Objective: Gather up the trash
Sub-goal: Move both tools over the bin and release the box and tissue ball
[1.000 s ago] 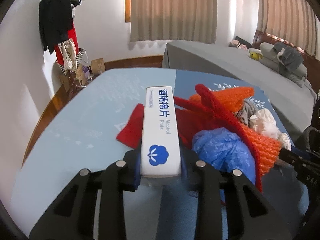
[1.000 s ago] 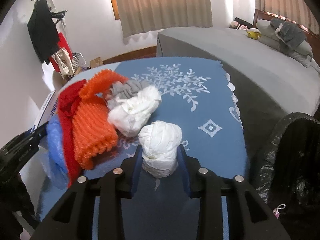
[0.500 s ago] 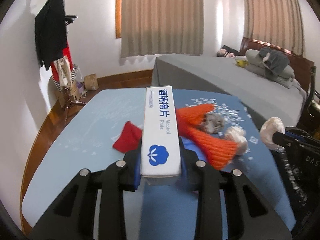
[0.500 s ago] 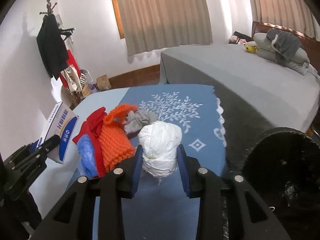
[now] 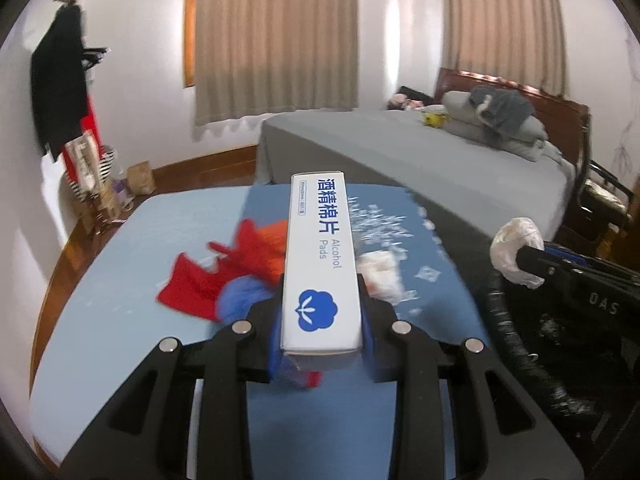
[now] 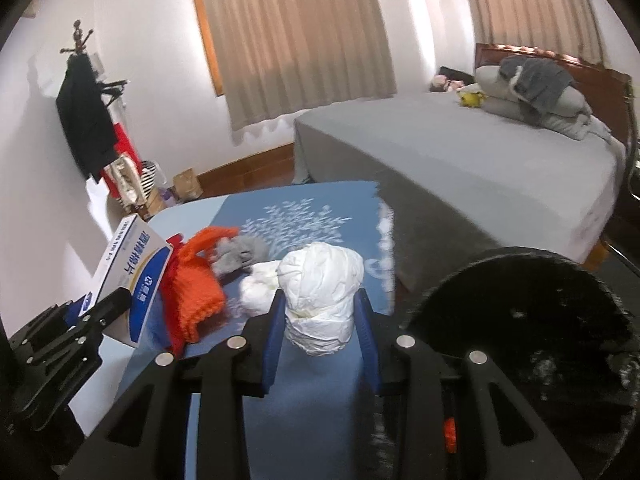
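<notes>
Left gripper (image 5: 322, 322) has its jaws clamped snug on a long white box of alcohol pads (image 5: 321, 264), held up over the blue table (image 5: 116, 284). Right gripper (image 6: 320, 320) is squeezed about halfway shut around a crumpled white paper wad (image 6: 320, 292), right beside the trash bin (image 6: 532, 320). The bin's round, lined with a black bag, can't tell what's inside. The table holds an orange knit mesh (image 6: 196, 284), a grey rag (image 6: 240, 254) and another white wad (image 6: 260, 288).
</notes>
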`<state>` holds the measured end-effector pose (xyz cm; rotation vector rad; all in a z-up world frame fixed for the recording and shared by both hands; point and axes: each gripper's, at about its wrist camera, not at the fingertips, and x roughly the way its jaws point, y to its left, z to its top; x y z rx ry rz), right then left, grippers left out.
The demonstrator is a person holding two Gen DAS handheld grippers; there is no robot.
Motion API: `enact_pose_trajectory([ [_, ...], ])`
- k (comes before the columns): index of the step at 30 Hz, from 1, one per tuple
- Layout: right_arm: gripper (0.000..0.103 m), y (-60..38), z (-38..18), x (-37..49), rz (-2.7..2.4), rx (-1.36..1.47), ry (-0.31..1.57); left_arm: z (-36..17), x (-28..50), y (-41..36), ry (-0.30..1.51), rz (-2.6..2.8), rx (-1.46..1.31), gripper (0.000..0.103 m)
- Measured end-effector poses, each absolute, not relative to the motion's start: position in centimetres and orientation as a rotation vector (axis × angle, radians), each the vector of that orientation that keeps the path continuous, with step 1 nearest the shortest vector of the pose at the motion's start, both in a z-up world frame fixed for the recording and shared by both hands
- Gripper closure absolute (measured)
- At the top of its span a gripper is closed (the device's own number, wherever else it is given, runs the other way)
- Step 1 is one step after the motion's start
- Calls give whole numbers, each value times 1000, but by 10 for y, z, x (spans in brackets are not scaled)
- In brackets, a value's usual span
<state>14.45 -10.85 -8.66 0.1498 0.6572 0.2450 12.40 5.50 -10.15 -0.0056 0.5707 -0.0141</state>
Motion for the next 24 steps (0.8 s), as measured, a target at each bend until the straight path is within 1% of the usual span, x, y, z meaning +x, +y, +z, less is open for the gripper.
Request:
enact_pose_trajectory([
  [5, 69, -150, -88, 134, 158, 160, 655, -99, 127, 15, 560, -106, 13, 74],
  [15, 69, -239, -105, 114, -42, 192, 693, -115, 137, -73, 583, -298, 47, 74],
  [18, 65, -256, -109, 107, -73, 207, 702, -119, 140, -95, 585, -347, 59, 74],
  [21, 64, -273, -110, 100, -110, 210, 702, -124, 144, -120, 592, -399, 64, 74],
  [23, 60, -281, -109, 96, -129, 211, 696, -127, 143, -131, 593, -422, 68, 73],
  [24, 56, -285, -108, 94, -141, 213, 691, -129, 145, -138, 598, -439, 70, 73],
])
